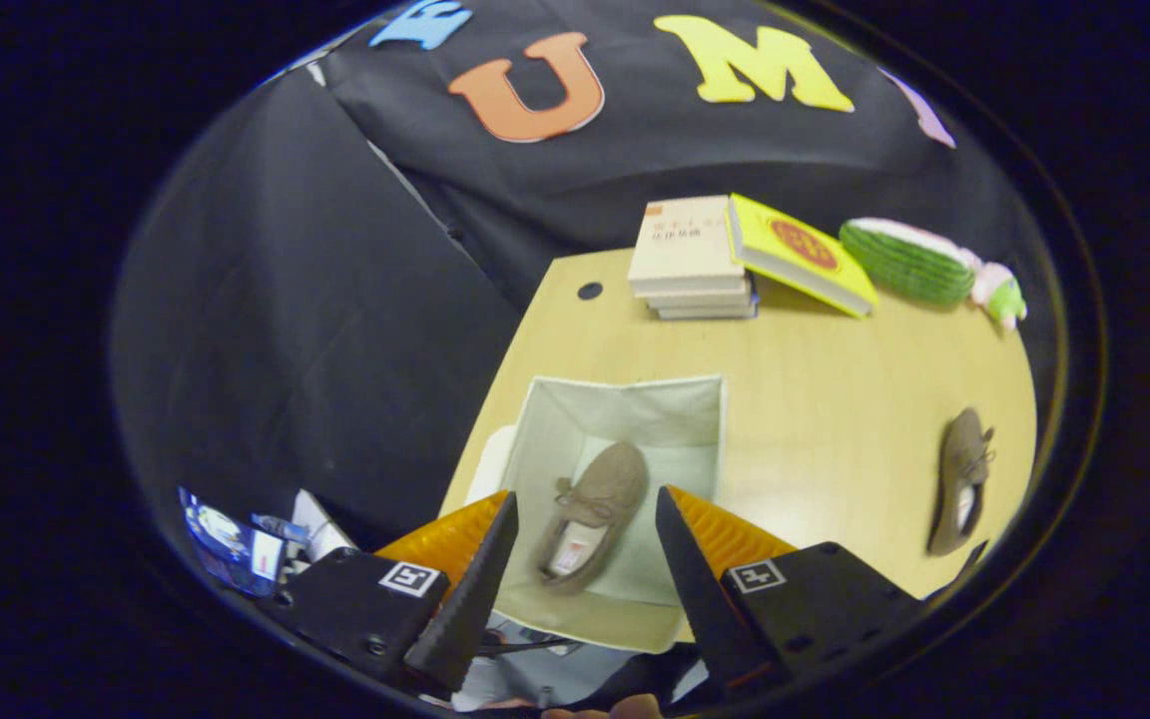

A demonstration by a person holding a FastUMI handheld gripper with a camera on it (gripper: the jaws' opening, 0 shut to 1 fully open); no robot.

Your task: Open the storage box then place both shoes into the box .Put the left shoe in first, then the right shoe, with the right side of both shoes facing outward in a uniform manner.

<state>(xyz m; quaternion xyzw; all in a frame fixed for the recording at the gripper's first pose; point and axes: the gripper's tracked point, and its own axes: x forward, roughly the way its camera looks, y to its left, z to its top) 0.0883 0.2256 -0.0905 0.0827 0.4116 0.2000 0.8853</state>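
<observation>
Wooden table (835, 399) against black cloth; open-fingered claw (585, 519) above boxed shoe (590, 509).

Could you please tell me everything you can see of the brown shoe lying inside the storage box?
The brown suede-like lace-up shoe lies on the floor of the open pale fabric storage box, its opening upward and a light insole showing. A bow of laces sits at mid-length. Its toe points toward the box's far wall. It shows between the fingers of the open tool, which hangs above without touching it.
</observation>
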